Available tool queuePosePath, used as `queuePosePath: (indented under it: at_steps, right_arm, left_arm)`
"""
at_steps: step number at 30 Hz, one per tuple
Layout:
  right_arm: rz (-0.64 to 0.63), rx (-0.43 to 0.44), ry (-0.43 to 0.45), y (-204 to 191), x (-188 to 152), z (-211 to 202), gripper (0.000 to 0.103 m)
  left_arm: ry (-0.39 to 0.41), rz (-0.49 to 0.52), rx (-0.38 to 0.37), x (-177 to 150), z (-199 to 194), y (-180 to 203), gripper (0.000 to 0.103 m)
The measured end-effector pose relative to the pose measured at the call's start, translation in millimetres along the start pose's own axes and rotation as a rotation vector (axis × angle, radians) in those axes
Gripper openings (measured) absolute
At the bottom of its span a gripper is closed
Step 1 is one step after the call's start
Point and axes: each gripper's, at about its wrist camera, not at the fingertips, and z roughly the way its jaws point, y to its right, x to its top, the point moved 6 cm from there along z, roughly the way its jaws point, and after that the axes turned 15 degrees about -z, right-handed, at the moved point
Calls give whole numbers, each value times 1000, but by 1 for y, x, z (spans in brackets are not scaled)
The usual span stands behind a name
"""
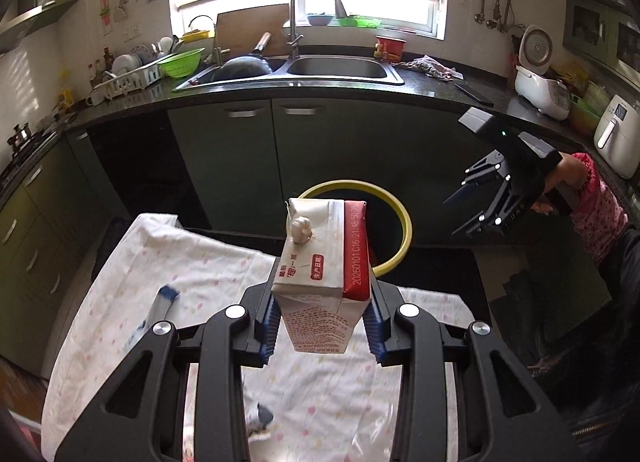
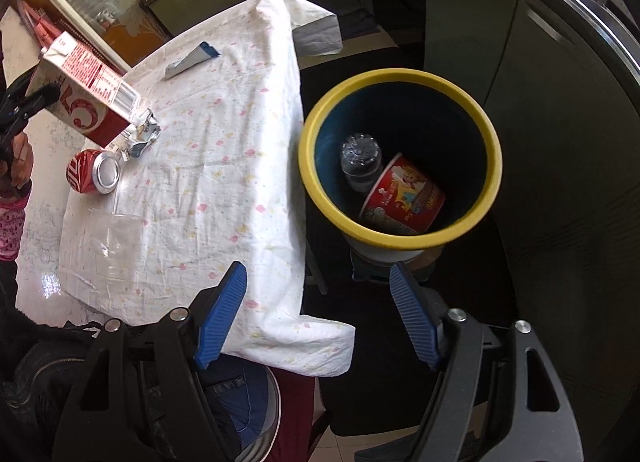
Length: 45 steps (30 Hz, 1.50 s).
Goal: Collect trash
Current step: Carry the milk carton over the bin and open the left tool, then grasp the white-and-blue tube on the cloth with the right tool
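We see the left tool (image 1: 322, 326) clamped on a milk carton (image 1: 320, 254), the yellow-rimmed bin (image 1: 404, 222) at 12 o'clock; the right tool (image 2: 316, 314) gapes wide, empty.

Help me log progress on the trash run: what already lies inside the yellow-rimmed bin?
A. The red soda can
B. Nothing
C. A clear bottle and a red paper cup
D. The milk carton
C: the right wrist view shows a clear bottle and a red paper cup inside the bin.

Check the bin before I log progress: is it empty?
Not empty: the bin holds a plastic bottle and a red paper cup.
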Motion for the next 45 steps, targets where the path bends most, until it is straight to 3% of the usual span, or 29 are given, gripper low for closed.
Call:
queuePosePath:
  at_steps: [4,10,13,16,19,21,24,31,38,45]
  right_arm:
    - [53,1,11,22,-20,-2,70]
    - [127,6,11,46,-45,0,70]
    - [151,7,7,52,-52,2,70]
    - [148,12,6,52,-53,3,70]
    - [130,21,8,45,-47,6,70]
    - [112,30,9,39,-41,9,70]
    - [80,42,5,30,-32,15,70]
    - [-43,60,-27,-10,10,30,70]
    - [-239,62,-45,-73,93,50,70]
    - [-579,-18,-11,-134,218,78,70]
  left_arm:
    - [-54,18,-71,44,62,24,36]
    - [-124,13,-138,83,162,56,36]
    - [-136,-13,-134,90,194,61,54]
    - [-119,-26,-134,94,194,65,56]
    - [-78,-46,-113,90,167,57,59]
    - [-39,-64,-85,83,136,46,69]
    - [29,-115,-50,71,87,30,76]
    - [167,-260,120,8,-28,-19,86]
    - [262,-424,333,-73,-109,-79,91]
    - [361,-542,499,-150,-158,-139,93]
